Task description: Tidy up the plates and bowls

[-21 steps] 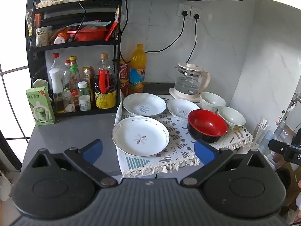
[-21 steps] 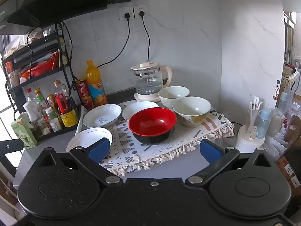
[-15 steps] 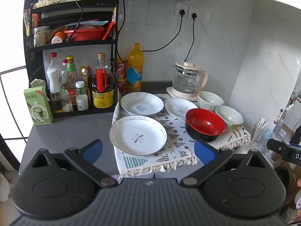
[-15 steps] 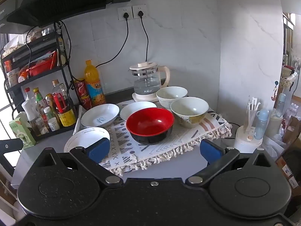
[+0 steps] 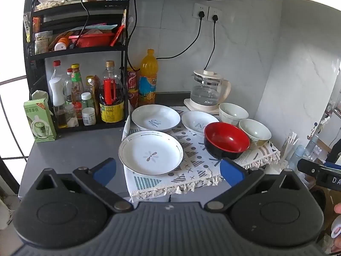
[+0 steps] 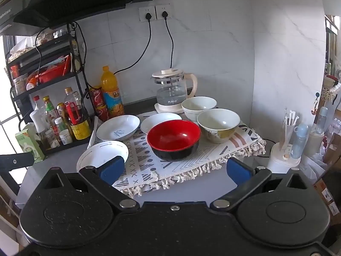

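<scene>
- Nothing stacked yet: three plates and three bowls sit spread across the patterned cloth on the counter
- Left gripper hovers short of the nearest plate, jaws wide apart, empty
- Right gripper faces the red bowl, jaws apart, holding nothing
- All sorting remains

A glass kettle stands by the wall. An orange drink bottle stands beside the black rack of sauce bottles.
</scene>
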Demonstrator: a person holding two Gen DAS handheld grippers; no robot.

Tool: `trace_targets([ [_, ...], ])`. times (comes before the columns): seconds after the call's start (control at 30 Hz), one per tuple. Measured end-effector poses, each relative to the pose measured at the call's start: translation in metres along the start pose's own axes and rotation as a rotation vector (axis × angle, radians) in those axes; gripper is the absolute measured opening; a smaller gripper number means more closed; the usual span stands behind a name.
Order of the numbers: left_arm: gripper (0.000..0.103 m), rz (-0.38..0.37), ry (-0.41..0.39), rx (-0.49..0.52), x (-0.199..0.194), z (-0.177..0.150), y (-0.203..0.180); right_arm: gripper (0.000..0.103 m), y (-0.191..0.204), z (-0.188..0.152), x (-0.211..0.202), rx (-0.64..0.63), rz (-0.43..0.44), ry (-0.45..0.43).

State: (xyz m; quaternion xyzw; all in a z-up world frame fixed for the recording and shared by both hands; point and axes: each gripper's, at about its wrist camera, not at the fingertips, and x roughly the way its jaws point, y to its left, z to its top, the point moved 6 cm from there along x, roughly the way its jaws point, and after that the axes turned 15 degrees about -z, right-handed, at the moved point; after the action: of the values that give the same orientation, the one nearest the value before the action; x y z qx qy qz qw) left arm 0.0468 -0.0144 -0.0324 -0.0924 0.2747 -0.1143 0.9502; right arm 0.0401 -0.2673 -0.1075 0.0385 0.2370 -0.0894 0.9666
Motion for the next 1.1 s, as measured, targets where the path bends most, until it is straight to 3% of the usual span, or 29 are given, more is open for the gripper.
trace_targets([
  [1.1, 0.102, -0.012, 0.03, -0.004, 0.01, -0.004, -0.014, 0.103, -0.01, -0.001, -0.003, -0.014, -0.023, 0.003],
])
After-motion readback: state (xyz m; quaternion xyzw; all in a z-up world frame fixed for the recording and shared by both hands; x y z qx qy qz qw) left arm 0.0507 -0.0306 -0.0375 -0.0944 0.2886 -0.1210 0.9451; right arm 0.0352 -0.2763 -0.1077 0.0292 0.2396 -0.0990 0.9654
